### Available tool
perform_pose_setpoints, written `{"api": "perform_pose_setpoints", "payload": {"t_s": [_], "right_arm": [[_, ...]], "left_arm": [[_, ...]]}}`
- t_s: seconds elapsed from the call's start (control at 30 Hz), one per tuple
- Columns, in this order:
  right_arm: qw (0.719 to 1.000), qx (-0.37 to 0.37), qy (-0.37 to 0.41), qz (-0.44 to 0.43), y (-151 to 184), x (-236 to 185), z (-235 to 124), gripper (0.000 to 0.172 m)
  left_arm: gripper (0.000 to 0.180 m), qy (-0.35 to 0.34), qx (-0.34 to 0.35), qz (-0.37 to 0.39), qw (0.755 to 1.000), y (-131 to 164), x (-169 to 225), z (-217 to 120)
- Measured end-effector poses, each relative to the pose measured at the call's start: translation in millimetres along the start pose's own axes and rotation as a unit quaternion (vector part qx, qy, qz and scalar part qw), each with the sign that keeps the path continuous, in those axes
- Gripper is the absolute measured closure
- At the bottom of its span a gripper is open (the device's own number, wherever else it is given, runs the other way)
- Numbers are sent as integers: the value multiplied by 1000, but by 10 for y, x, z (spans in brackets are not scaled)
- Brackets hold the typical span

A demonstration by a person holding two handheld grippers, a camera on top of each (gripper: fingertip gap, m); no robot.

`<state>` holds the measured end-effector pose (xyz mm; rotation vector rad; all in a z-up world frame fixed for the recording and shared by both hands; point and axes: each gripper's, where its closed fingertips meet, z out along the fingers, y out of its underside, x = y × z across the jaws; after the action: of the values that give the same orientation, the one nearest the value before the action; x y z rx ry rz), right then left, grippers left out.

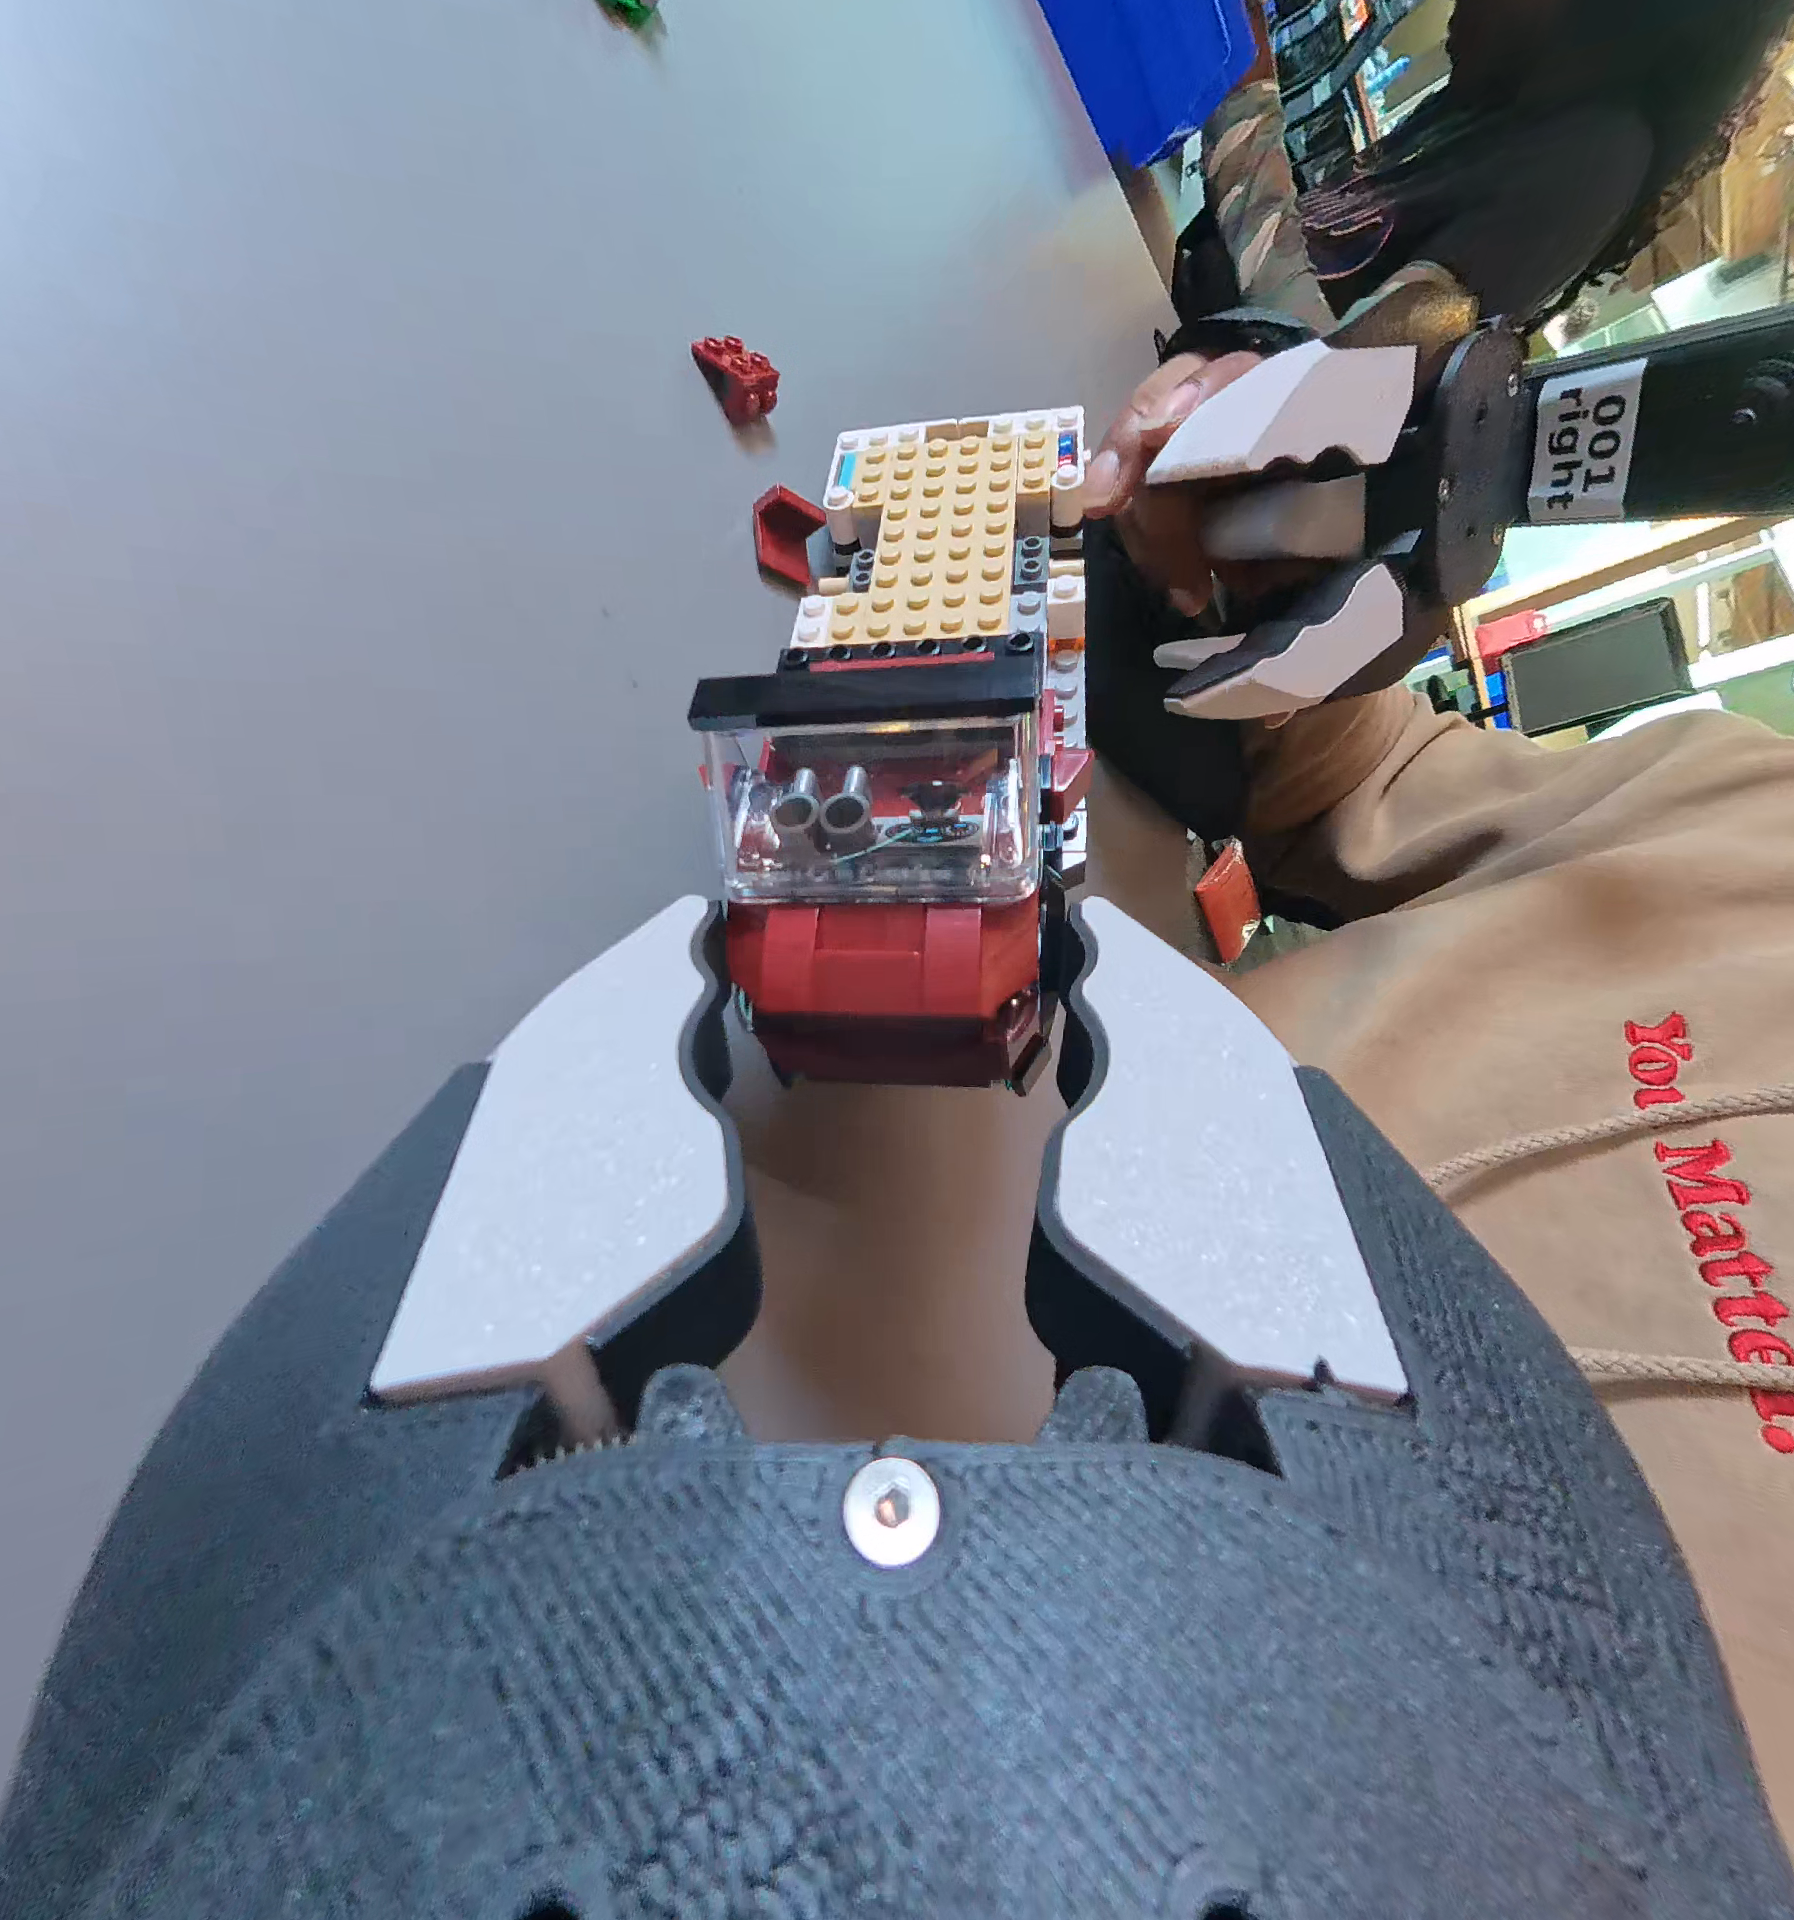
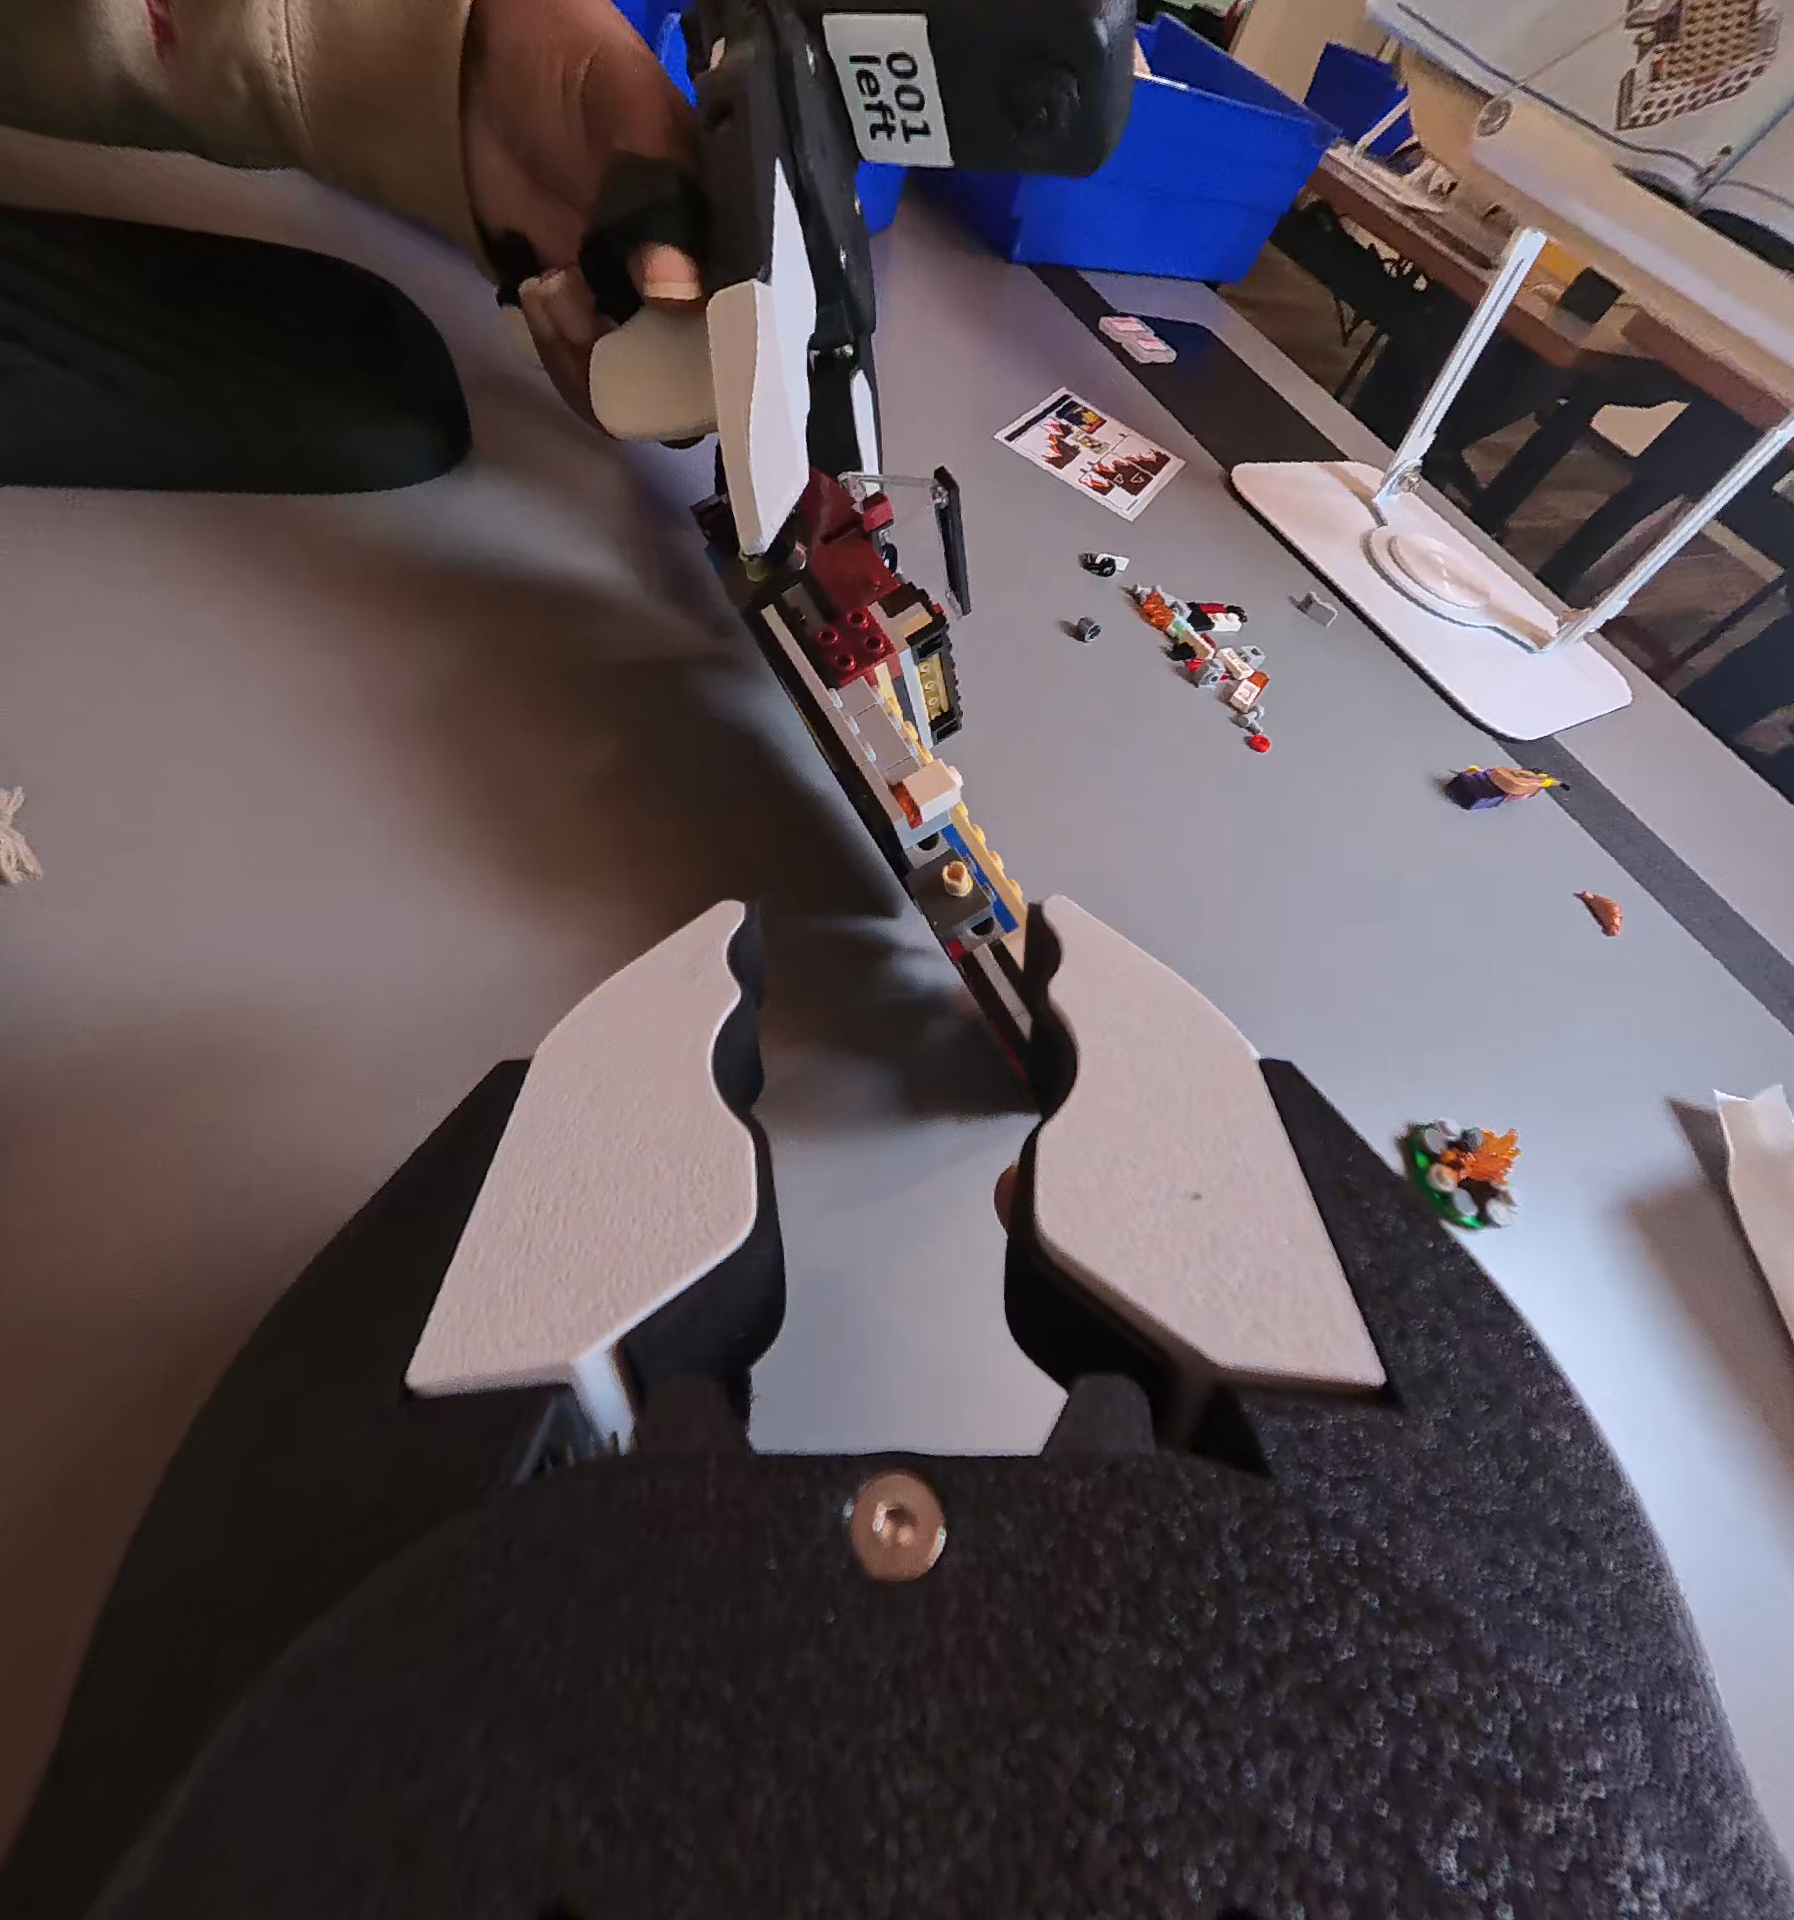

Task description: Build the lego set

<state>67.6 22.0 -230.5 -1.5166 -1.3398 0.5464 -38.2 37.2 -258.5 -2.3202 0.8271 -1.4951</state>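
Observation:
My left gripper (image 1: 888,925) is shut on the dark red front end of a brick-built vehicle (image 1: 934,540) with a clear windscreen, a black roof strip and a tan studded deck. In the right wrist view the left gripper (image 2: 768,499) holds this vehicle (image 2: 872,644) tilted, with its far end low over the grey table (image 2: 1288,935). My right gripper (image 2: 893,925) is open. The vehicle's far end lies between its fingers, close against the right finger (image 2: 1132,1039), and the left finger stands apart from it. In the left wrist view the right gripper (image 1: 1173,571) shows open beside the vehicle's far end.
A loose red brick (image 1: 737,376) and a dark red piece (image 1: 784,535) lie near the vehicle. A pile of small bricks (image 2: 1205,644), a printed sheet (image 2: 1088,452), a white stand (image 2: 1433,582), a green and orange build (image 2: 1464,1174) and blue bins (image 2: 1163,177) are on the table. Across from one pair of fingers to the other is roughly 12 cm.

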Motion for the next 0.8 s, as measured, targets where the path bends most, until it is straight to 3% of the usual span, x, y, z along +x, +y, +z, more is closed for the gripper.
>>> {"api": "perform_pose_setpoints", "payload": {"t_s": [0.1, 0.17, 0.33, 0.43, 0.53, 0.6, 0.7, 0.8], "right_arm": [[1000, -11, 1, -5, 46, -12, 17, 124], [1000, -9, 3, 11, 44, 26, 11, 124], [994, -21, 49, 91, 136, 431, -87, 133], [990, -49, 63, 117, 222, 644, -86, 137], [989, -52, 46, 129, 145, 688, 4, 137], [992, -35, 19, 117, 9, 605, 102, 137], [998, -8, -12, 59, -210, 409, 257, 132], [999, -20, -12, -35, -317, 228, 394, 130]], "left_arm": [[119, -14, 7, 21, 1000, -21, 0, 1], [119, -61, 22, 96, 993, -60, -48, 7], [119, -197, -11, 338, 920, 36, -240, 87], [119, -205, -21, 385, 900, 69, -272, 131], [119, -199, -21, 389, 899, 62, -284, 123], [119, -179, -14, 359, 916, 49, -257, 115], [119, -104, -18, 236, 966, 22, -182, 78], [119, -42, -11, 139, 989, -53, -151, 33]]}}
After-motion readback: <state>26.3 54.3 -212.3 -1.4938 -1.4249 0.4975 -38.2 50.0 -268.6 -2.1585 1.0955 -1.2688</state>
